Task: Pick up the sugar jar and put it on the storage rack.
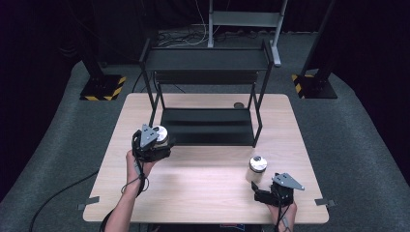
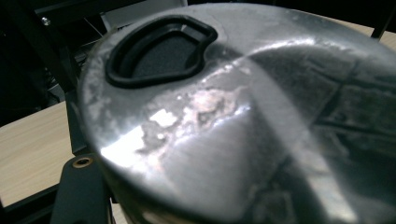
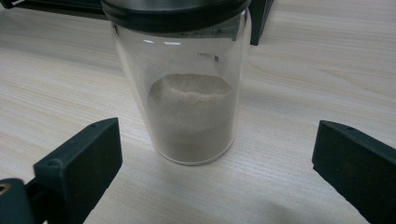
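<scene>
A jar with a silver metal lid (image 1: 161, 132) is off the table at the front left corner of the black two-tier rack (image 1: 208, 128). My left gripper (image 1: 159, 140) is shut on it. In the left gripper view the lid (image 2: 243, 116) is very close, with a black-rimmed opening (image 2: 161, 51) in it and one black finger (image 2: 77, 191) beside it. A second glass jar (image 1: 256, 168), part full of pale powder (image 3: 194, 112) under a dark lid, stands on the table at the front right. My right gripper (image 1: 261, 188) is just before it, open (image 3: 217, 137), with its jaws wide and touching nothing.
The rack stands at the middle back of the wooden table (image 1: 203, 181), and both of its shelves are bare. A small dark round thing (image 1: 238, 105) lies on the table behind it. Stand bases with yellow-black stripes (image 1: 102, 88) sit on the floor beyond the table.
</scene>
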Available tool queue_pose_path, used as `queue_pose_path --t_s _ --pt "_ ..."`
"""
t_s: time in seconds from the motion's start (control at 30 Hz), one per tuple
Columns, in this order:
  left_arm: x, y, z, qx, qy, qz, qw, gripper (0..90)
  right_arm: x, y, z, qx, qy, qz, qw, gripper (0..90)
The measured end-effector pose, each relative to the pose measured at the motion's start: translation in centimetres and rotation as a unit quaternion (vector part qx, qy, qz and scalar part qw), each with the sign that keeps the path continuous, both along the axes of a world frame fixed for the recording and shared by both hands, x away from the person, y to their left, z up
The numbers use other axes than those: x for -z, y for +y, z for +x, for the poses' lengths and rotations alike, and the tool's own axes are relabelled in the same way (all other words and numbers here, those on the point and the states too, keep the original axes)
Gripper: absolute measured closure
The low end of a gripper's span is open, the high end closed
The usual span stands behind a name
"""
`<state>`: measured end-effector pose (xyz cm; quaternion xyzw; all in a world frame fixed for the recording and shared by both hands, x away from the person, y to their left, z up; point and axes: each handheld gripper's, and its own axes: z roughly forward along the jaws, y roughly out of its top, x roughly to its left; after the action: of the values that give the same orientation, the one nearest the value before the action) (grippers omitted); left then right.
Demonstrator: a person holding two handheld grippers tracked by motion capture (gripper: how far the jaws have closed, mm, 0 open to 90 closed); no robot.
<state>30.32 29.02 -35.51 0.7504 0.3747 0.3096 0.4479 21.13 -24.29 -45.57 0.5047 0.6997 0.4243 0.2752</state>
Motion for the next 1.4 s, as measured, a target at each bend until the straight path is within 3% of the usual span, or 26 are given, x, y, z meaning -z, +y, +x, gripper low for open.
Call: queue_pose_path --t_s 1.4 --pt "-3.7 -1.0 3.4 0.008 -0.017 0.013 0.9998 30.2 0.0 -0.1 0.0 0.000 0.001 0.002 1.0000 1.1"
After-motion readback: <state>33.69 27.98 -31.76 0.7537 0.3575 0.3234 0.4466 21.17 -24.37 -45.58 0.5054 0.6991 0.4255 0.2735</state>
